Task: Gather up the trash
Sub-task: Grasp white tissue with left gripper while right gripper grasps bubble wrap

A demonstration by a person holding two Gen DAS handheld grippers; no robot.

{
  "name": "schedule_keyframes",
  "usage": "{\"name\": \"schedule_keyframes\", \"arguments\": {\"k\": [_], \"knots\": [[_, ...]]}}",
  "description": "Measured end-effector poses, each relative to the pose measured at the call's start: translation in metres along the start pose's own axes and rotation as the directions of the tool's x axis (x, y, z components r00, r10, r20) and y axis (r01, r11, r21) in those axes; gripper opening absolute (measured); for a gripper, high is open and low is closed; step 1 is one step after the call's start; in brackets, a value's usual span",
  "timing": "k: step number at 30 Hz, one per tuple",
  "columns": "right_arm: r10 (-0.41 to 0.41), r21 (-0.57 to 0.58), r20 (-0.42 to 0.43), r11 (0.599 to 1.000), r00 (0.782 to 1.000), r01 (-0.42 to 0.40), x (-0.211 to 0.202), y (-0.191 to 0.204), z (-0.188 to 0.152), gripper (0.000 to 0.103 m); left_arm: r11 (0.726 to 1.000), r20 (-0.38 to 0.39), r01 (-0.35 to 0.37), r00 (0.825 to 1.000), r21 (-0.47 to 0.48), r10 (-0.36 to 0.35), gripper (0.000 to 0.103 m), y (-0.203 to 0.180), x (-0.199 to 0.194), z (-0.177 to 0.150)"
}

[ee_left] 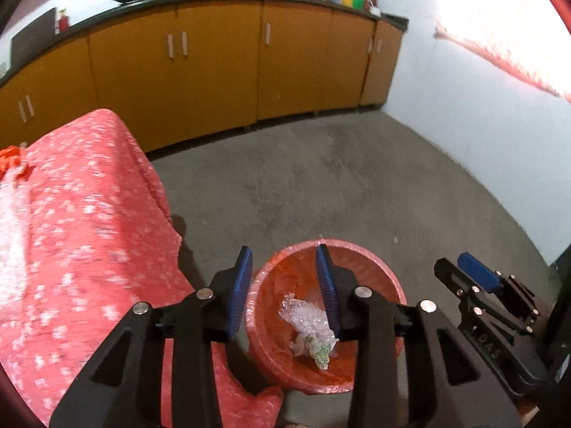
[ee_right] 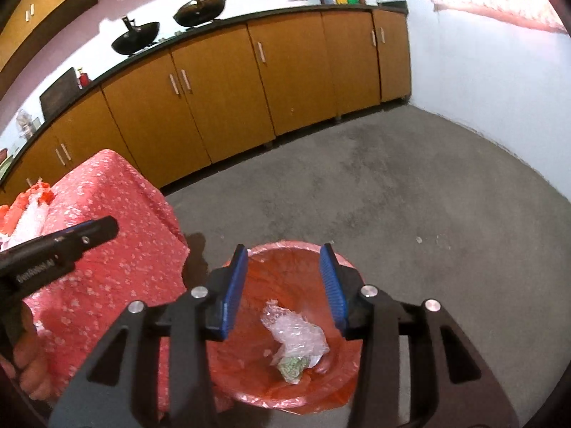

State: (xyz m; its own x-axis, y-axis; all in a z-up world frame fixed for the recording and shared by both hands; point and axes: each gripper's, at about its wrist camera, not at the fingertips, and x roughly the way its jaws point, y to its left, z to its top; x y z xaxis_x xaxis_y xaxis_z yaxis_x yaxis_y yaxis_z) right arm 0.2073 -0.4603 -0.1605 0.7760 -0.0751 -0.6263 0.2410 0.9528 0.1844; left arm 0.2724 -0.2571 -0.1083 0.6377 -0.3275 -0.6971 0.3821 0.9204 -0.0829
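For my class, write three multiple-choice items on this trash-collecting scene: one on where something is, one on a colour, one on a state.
1. Where does the crumpled clear plastic lie?
A. On the countertop
B. Inside the bin
C. On the bare floor

2. What colour is the bin liner?
A. Orange-red
B. Black
C. Green

3. How do the right gripper fingers stand?
A. Shut on the plastic
B. Shut on nothing
C. Open, holding nothing

Answers:
1. B: both wrist views show the plastic at the bottom of the bin.
2. A: the liner lining the bin is orange-red.
3. C: a wide gap separates the blue pads, with nothing between them; the left gripper is open likewise.
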Motion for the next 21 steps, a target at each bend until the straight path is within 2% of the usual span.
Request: {"name": "schedule_keyframes", "arguments": {"k": [6,9,12,15,18,21], "knots": [[0.09,-0.059,0.031,0.994,0.995,-0.088,-0.021,0.046,0.017,0.048,0.997,0.11,-0.05,0.992,-0.05,0.056,0.046,0.041,-0.059,0.001],[0.164,-0.111,0.042,0.981,0.986,-0.159,-0.03,0.088,0.027,0.052,0.991,0.161,-0.123,0.978,-0.053,0.13,0.05,0.067,-0.09,-0.007],[0.242,-0.153,0.038,0.96,0.97,-0.233,-0.037,0.132,0.034,0.053,0.975,0.197,-0.212,0.955,-0.069,0.222,0.052,0.101,-0.119,-0.019],[0.295,-0.202,0.018,0.937,0.955,-0.286,-0.041,0.174,0.037,0.053,0.943,0.226,-0.318,0.915,-0.098,0.333,0.054,0.142,-0.148,-0.029],[0.355,-0.252,-0.025,0.902,0.935,-0.349,-0.039,0.228,0.041,0.053,0.898,0.244,-0.415,0.864,-0.147,0.439,0.057,0.18,-0.176,-0.041],[0.391,-0.273,-0.06,0.878,0.918,-0.392,-0.034,0.267,0.041,0.059,0.84,0.251,-0.496,0.804,-0.219,0.539,0.061,0.225,-0.204,-0.053]]}}
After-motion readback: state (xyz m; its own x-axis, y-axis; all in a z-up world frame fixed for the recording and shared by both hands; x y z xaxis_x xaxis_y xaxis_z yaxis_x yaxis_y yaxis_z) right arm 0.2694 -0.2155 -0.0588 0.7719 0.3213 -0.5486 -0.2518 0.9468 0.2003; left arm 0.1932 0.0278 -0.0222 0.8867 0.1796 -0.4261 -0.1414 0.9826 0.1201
